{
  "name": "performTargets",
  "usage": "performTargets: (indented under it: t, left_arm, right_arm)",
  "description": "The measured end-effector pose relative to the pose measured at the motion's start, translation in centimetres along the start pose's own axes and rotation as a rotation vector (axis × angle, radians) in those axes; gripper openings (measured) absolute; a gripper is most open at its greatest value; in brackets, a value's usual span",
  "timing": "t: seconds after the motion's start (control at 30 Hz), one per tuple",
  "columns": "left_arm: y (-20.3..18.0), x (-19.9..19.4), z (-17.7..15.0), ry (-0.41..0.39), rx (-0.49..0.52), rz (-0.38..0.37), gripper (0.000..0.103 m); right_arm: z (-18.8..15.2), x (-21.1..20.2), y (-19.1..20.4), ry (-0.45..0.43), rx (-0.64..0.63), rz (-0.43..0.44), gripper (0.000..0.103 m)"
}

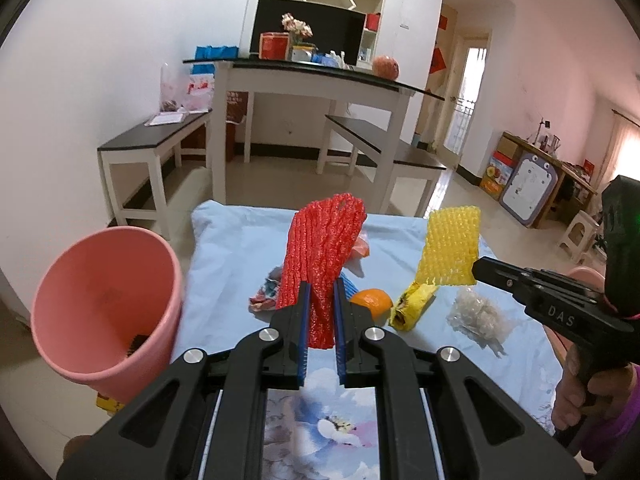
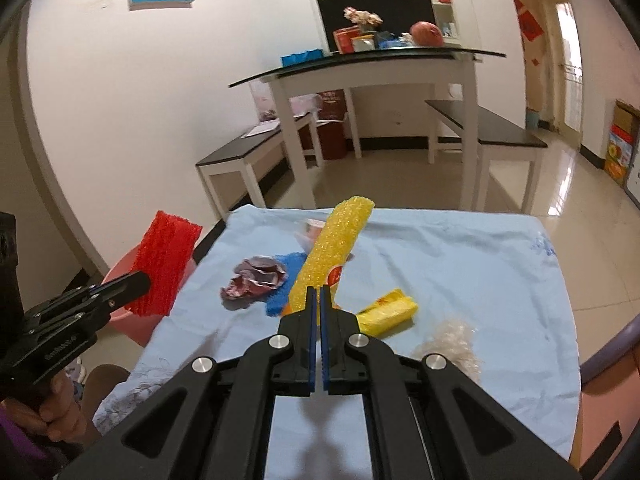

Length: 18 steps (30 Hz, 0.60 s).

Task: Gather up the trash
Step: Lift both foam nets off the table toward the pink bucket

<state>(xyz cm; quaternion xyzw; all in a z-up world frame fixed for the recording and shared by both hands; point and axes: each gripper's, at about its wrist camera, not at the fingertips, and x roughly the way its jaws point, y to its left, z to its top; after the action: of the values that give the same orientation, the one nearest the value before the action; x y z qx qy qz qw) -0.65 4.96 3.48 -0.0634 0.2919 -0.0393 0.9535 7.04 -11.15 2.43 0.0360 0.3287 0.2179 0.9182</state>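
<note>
1. Pink bin [image 1: 106, 312], far left beside the desk [image 1: 224, 240], looks nearly empty.
2. Left gripper [image 1: 322, 300] clamps red foam net [image 1: 320, 256], lifted.
3. Right gripper [image 2: 319, 304] pinches yellow foam net [image 2: 332, 252], raised.
4. Crumpled wrapper [image 2: 254, 280], orange [image 1: 372, 300], yellow packet [image 2: 388, 310] and clear plastic wad [image 1: 478, 314] remain on the desk.

Red foam net [image 1: 320, 256] — rough mesh; pink bin [image 1: 108, 308] — smooth matt plastic; tablecloth [image 2: 440, 256] soft cloth.
</note>
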Motion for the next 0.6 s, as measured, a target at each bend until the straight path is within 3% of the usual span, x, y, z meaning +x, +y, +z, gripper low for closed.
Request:
performTargets:
  t: [0.6]
  left_arm:
    - [4.9,-2.5,0.3,-0.064,-0.081,0.134,0.010]
  right_arm:
    - [2.8,2.9,9.3,-0.014,-0.154,0.136,0.001]
